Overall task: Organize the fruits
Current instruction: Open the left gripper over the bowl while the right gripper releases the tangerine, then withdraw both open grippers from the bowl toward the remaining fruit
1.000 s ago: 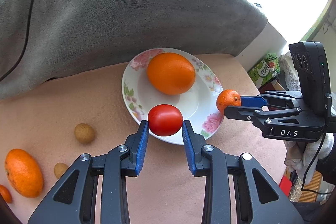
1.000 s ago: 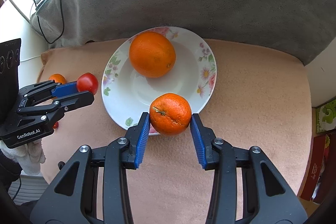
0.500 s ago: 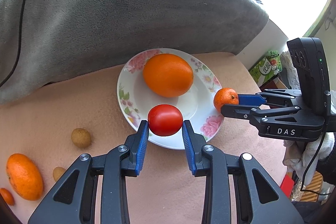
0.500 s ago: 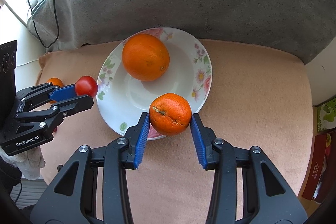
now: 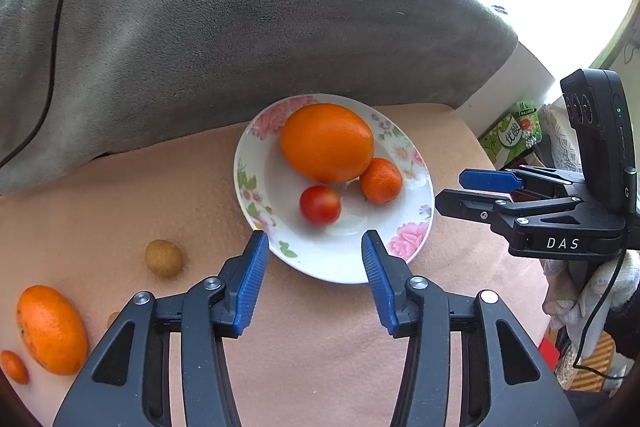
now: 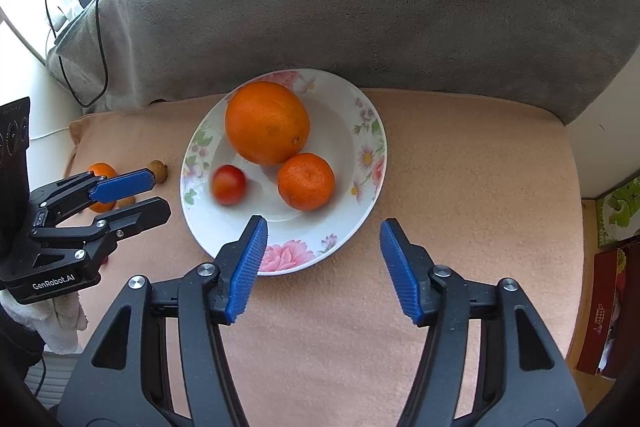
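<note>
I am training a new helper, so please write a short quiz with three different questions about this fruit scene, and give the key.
1. True or false: the tomato lies in the floral plate.
2. How many fruits are in the plate? A) two B) three C) four
3. Fill in: the small mandarin touches the large ____.

Key: 1 true. 2 B. 3 orange. The left gripper and right gripper are opening, with nothing between their jaws.
</note>
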### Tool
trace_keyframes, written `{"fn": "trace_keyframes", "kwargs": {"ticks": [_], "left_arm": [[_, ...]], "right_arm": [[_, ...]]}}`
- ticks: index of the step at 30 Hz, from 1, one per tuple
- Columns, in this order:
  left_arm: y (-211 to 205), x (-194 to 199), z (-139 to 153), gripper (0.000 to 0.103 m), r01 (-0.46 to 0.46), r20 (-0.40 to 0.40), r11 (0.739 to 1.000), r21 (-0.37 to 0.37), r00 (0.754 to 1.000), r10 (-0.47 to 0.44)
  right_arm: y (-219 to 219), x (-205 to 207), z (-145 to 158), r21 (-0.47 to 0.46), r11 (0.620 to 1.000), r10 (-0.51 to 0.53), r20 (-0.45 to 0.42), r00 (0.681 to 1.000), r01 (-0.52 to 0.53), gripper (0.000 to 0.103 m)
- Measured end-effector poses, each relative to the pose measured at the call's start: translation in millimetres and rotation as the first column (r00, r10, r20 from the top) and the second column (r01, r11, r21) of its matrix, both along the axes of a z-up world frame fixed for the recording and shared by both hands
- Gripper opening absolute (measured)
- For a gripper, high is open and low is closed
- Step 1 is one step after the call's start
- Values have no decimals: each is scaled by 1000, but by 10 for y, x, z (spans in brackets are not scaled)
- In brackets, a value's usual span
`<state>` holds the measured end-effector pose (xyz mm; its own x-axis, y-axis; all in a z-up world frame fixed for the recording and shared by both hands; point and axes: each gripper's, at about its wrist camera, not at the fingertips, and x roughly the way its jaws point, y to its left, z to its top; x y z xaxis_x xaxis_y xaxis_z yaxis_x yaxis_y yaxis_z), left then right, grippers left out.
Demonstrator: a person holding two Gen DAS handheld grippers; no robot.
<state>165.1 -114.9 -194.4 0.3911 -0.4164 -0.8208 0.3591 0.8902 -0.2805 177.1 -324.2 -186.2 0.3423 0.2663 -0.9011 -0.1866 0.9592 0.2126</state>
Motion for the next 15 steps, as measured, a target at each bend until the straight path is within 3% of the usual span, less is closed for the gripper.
{"fn": "trace_keyframes", "kwargs": {"ticks": [1,6,15], "left_arm": [[2,-3,5,61,-2,2,1000,4,1000,2],[10,-25,39,69,-15,13,1000,19,1000,15],[127,-103,89,75,-49,3,999,19,999,49]], "right_arm": [[-2,-11,13,-1,1000,-5,5,1000,5,69],[-22,-33,52,0,1000,-27,9,1000,27,78],[36,-78,114,18,999,-45,-1,999,45,79]]}}
